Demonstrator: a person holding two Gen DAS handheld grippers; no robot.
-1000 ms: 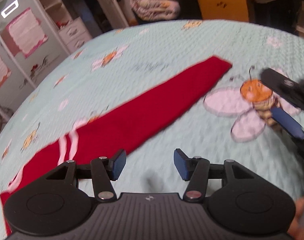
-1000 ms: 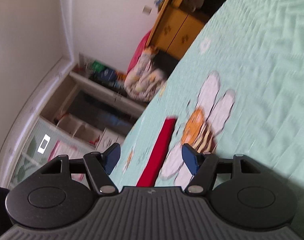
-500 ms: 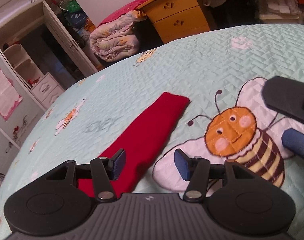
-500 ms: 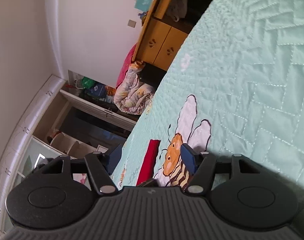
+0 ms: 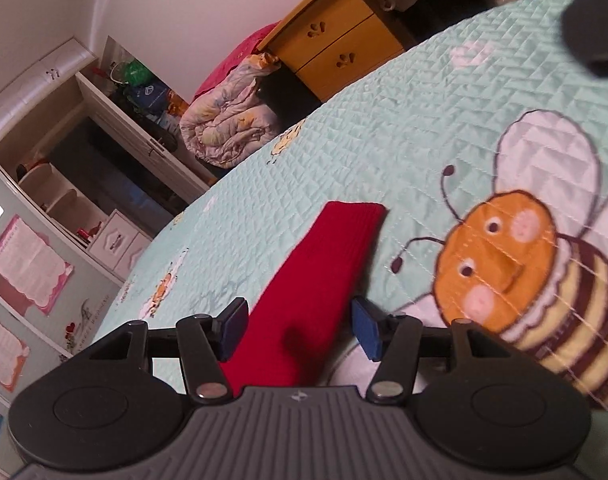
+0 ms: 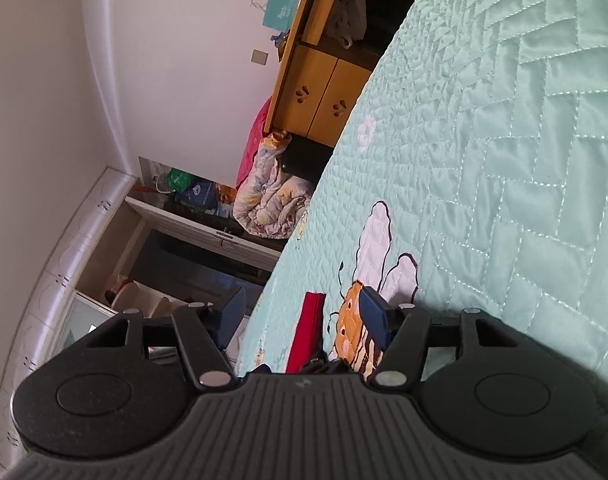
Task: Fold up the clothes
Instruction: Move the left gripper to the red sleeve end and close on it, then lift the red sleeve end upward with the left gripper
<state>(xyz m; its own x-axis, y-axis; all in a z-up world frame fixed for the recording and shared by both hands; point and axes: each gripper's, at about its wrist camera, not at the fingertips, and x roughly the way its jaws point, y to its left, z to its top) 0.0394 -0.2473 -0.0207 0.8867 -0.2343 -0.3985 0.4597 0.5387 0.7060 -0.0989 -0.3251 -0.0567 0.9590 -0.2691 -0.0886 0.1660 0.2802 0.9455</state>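
Observation:
A long red garment (image 5: 320, 280) lies flat on the mint quilted bedspread (image 5: 404, 128), its narrow end pointing away. My left gripper (image 5: 299, 330) is open, low over the garment, with the cloth between its blue pads but not gripped. My right gripper (image 6: 304, 318) is open and empty, tilted, and sees the red garment (image 6: 310, 328) as a thin strip beside the bee print (image 6: 354, 320). A blurred black part of the right gripper (image 5: 596, 32) shows at the top right of the left wrist view.
A large bee print (image 5: 516, 268) lies right of the garment. Beyond the bed's far edge stand a yellow wooden cabinet (image 5: 340, 48), a rolled quilt (image 5: 227, 120) and an open white wardrobe (image 5: 103, 152).
My left gripper has moved along the red garment toward its narrow end and dropped lower, so the cloth now lies between its pads. The right gripper has tilted and shifted right.

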